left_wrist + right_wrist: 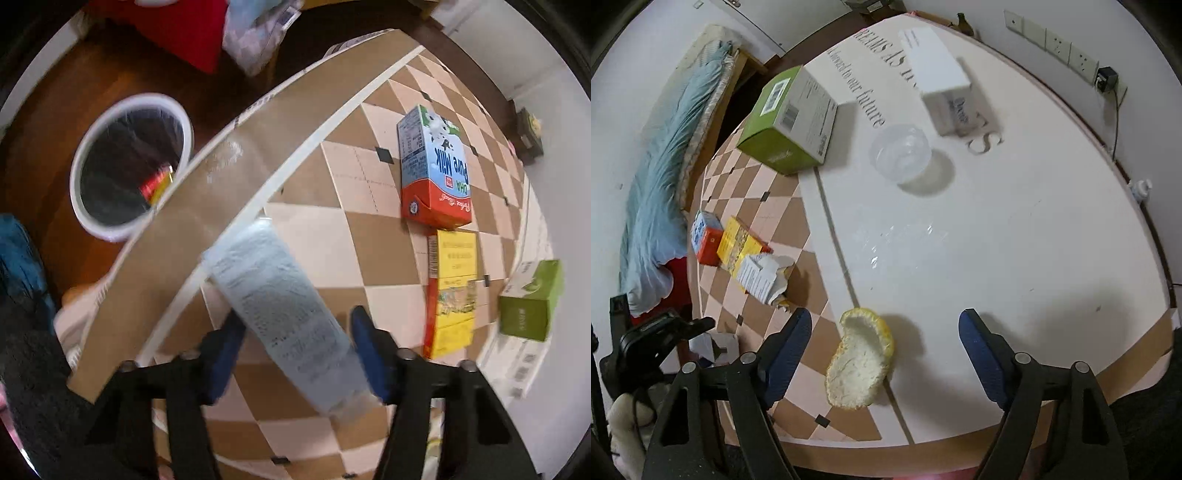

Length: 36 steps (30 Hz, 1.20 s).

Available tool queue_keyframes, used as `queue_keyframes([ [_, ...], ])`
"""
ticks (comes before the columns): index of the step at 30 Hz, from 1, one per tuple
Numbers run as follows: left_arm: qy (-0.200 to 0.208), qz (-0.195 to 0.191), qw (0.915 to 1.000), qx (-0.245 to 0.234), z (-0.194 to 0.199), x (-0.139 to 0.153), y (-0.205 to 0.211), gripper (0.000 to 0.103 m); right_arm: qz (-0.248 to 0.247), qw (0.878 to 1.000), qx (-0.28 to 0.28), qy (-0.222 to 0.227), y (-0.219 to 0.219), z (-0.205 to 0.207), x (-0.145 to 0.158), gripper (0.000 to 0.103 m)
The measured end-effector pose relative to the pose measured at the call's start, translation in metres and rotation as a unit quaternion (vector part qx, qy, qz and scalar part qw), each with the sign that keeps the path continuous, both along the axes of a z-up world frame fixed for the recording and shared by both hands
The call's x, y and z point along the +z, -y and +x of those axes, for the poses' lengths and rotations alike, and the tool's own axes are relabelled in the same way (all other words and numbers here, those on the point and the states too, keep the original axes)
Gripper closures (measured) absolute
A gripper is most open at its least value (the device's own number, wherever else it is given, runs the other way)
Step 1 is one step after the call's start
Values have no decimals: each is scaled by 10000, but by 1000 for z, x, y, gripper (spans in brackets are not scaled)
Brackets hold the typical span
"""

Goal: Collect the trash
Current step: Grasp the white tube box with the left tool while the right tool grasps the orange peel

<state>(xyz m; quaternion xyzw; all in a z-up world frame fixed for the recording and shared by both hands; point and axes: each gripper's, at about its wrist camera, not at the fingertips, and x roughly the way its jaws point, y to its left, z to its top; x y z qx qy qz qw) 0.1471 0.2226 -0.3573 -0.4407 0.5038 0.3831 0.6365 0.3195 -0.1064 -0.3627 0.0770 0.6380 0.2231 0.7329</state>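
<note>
Fingers spread around a blurred carton over checkered table, bin on wood floor.

- even indoor light, soft shadows beside orange peel and plastic cup
- glare on white table
- blue carton motion-blurred
- fisheye bending, dark corners

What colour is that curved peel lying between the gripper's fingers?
The citrus peel is yellow outside with a white pithy inside, clearest in the right wrist view.

Table bears orange peel; cup; boxes.
</note>
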Motion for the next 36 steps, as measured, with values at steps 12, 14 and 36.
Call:
queue_keyframes([
  [12,-616,787,9521,-2889,5,4,105,69,-216,9951,881,402,-23,-20,-7,90],
  [14,-558,774,9510,-2940,1,4,114,69,-365,9904,1251,461,-24,-26,-2,90],
  [36,-442,1279,9553,-2627,-20,2,130,72,-359,9906,1106,727,-28,-49,-8,92],
])
